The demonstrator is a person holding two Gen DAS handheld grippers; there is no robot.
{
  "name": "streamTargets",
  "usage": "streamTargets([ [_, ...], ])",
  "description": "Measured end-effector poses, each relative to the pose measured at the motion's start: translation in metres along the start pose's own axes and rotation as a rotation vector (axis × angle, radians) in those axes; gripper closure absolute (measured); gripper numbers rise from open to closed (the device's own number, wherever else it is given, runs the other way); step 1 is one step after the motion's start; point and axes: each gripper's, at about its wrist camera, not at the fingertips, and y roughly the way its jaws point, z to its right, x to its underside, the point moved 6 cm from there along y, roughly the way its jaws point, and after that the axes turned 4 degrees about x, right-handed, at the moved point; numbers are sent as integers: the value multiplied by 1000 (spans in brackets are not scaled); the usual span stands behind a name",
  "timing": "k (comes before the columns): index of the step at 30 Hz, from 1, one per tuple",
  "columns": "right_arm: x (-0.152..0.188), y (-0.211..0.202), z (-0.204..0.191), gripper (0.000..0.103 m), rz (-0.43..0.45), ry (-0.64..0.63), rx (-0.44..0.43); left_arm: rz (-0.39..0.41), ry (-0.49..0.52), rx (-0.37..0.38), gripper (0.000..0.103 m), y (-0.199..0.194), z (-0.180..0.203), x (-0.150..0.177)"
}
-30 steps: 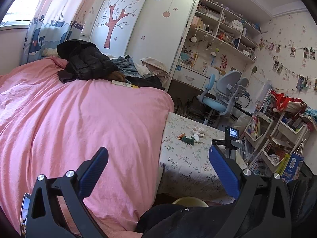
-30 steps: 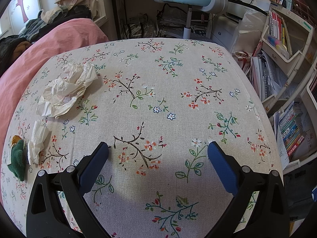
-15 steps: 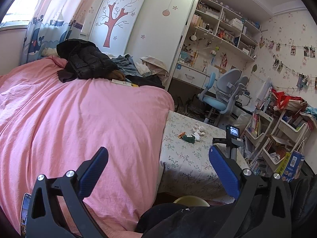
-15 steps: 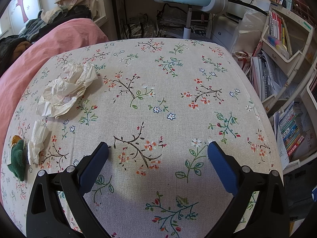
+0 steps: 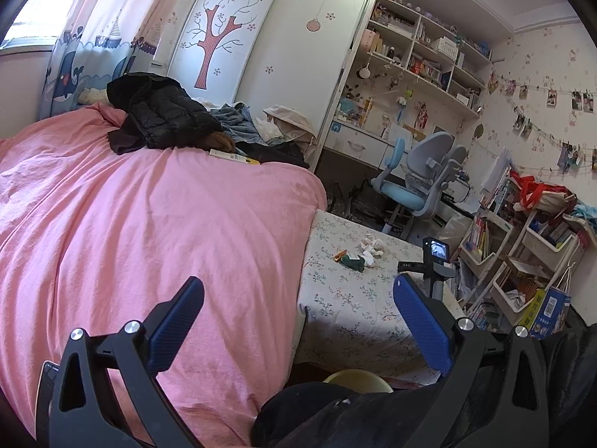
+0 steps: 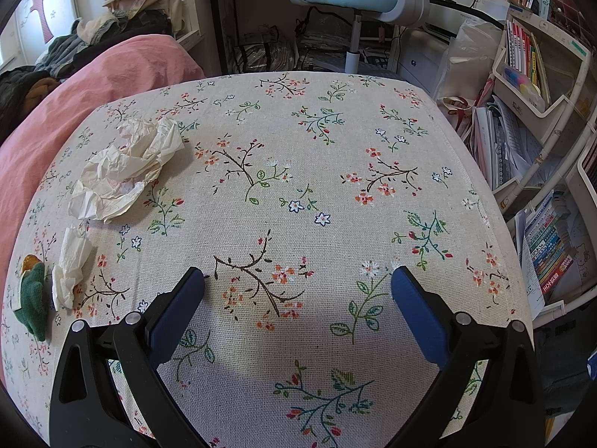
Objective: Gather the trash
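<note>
The right gripper (image 6: 297, 280) hung low over the tabletop (image 6: 335, 142), its jaws wide apart with only floral cloth between them. The trash lay off to the left of those jaws, well clear of both fingers: a large crumpled paper (image 6: 127, 171) sat farthest back toward the tabletop's left edge, a smaller twisted tissue (image 6: 71, 265) lay nearer, just below it, and a green wrapper (image 6: 33, 302) with an orange tip lay just beside the tissue at the far left rim. None of the three touched the gripper. The left gripper (image 5: 298, 298) was held back and higher, beside the bed (image 5: 149, 224), its jaws also wide apart and holding nothing. In its view the tabletop (image 5: 354, 310) stood against the bed's foot, and the same trash showed small between the fingertips but far beyond them: the wrapper (image 5: 350, 259) nearest the bed, the tissue (image 5: 367, 255) just to its right, and the paper (image 5: 371, 240) behind. The right gripper's camera (image 5: 434, 252) rose at the tabletop's right side. A chair (image 5: 418, 183) stood past the tabletop's far end.
</note>
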Motion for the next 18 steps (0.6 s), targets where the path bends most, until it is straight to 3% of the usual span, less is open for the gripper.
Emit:
streamTargets([
  [6, 0, 0, 0, 7, 0, 0, 0, 18, -6, 39, 6, -6, 6, 4],
  [18, 0, 0, 1, 7, 0, 0, 0, -12, 5, 38, 6, -3, 6, 5],
])
